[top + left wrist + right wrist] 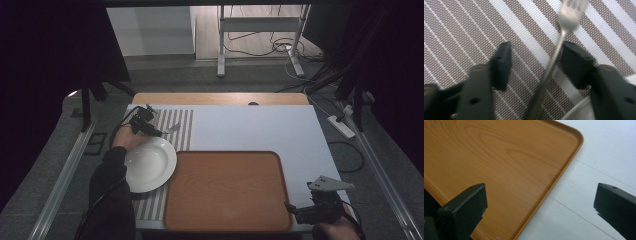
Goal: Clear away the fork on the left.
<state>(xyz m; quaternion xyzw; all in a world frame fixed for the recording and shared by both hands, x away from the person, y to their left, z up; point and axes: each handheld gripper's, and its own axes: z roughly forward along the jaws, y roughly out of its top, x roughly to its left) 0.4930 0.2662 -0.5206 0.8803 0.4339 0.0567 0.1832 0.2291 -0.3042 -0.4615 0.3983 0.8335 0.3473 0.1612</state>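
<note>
Left gripper view: fork (549,72) on striped mat (461,32), between released fingers (501,65), likely for pickup. Right gripper (540,202) spread wide over tray (499,157) edge.

Table (300,135): white top, wood far edge
On it: striped mat (181,125) left; wooden tray (227,190) near centre
</note>
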